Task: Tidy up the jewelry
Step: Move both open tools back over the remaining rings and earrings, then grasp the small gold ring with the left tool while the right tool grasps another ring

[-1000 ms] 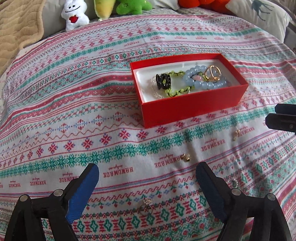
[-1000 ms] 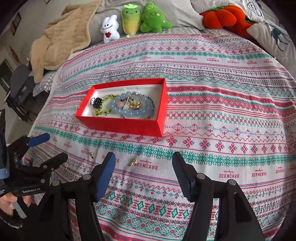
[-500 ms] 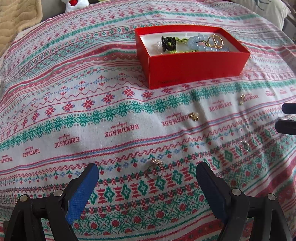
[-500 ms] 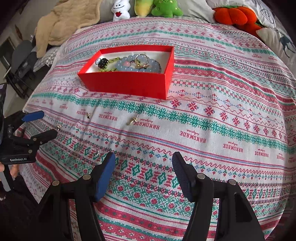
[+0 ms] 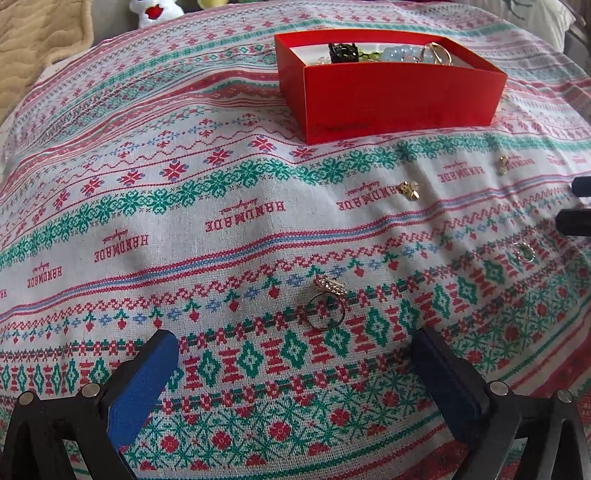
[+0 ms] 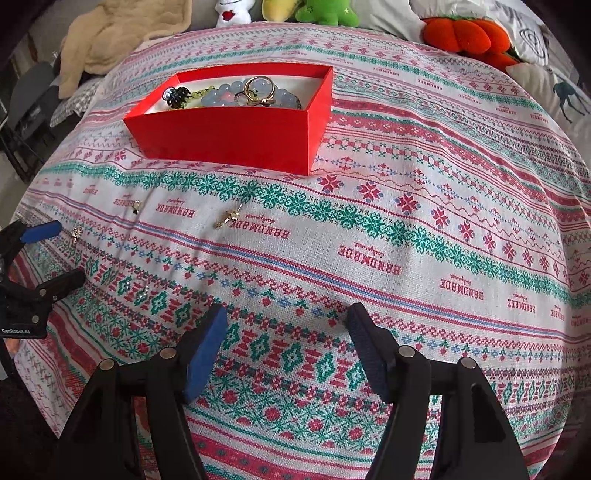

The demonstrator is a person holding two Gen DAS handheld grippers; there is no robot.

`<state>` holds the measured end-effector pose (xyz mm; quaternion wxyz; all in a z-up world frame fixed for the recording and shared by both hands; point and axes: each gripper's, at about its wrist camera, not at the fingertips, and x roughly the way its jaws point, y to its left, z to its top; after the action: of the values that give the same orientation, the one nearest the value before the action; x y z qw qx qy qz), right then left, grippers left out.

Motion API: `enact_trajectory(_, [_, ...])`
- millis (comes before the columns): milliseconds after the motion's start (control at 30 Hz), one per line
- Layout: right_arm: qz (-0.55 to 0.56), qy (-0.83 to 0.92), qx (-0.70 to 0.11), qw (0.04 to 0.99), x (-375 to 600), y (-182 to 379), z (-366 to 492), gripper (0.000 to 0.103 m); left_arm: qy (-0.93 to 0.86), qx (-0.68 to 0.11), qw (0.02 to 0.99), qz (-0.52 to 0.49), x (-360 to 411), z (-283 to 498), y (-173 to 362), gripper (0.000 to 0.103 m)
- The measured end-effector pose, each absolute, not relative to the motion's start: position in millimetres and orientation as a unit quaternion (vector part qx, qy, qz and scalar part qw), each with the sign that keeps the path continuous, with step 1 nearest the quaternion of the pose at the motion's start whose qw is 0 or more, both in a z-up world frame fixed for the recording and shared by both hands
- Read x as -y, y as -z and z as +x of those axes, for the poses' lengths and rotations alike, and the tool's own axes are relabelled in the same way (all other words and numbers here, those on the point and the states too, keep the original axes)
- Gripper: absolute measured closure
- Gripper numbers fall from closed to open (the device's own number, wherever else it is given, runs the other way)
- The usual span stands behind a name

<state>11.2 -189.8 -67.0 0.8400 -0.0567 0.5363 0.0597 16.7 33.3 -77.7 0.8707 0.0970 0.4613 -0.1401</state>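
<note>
A red box (image 5: 391, 92) (image 6: 229, 136) on the patterned bedspread holds beaded bracelets, gold rings and a black piece. Loose jewelry lies on the cloth in front of it. A gold ring with a sparkly top (image 5: 327, 306) lies just ahead of my left gripper (image 5: 293, 341), whose jaws are opening with nothing between the pads. Farther off are a gold earring (image 5: 410, 190), a smaller earring (image 5: 502, 164) and a thin ring (image 5: 524, 252). My right gripper (image 6: 286, 314) hangs over bare cloth, its jaws opening and empty. A gold earring (image 6: 229, 218) lies beyond it.
Plush toys (image 6: 325, 11) and an orange cushion (image 6: 465, 33) line the far edge of the bed. A beige blanket (image 6: 110, 37) lies at the back left. My left gripper (image 6: 61, 254) shows at the left edge of the right wrist view.
Both grippers have sunk closer to the bedspread and their jaws stand wider. The sparkly ring now lies nearer the left fingertips. The red box sits higher in both views.
</note>
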Motion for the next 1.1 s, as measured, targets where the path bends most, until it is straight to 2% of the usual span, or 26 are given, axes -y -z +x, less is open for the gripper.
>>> enact_trajectory(233, [-0.046,-0.042,-0.526,0.848,198,77,14,0.004,0.134,-0.46,0.872,0.096,-32,17,78,0.0])
enact_trajectory(433, [-0.053,-0.058,-0.513,0.855,186,77,2,0.004,0.146,-0.46,0.872,0.08,-37,16,73,0.002])
enact_trajectory(600, [-0.112,-0.126,-0.489,0.856,156,77,-12,0.004,0.174,-0.447,0.874,0.078,-34,12,67,0.021])
enact_trajectory(733, [-0.12,-0.159,-0.485,0.852,138,76,-14,0.004,0.188,-0.446,0.873,0.065,-35,14,66,0.026])
enact_trajectory(800, [-0.121,-0.17,-0.483,0.85,131,76,-13,0.004,0.191,-0.445,0.873,0.053,-37,16,64,0.036])
enact_trajectory(967, [-0.13,-0.18,-0.482,0.848,120,77,-12,0.004,0.196,-0.445,0.873,0.036,-42,21,62,0.051])
enact_trajectory(1033, [-0.129,-0.187,-0.483,0.846,116,76,-10,0.006,0.195,-0.445,0.873,0.034,-44,22,62,0.057])
enact_trajectory(1100, [-0.13,-0.194,-0.484,0.844,113,75,-10,0.011,0.196,-0.445,0.873,0.034,-44,22,62,0.063])
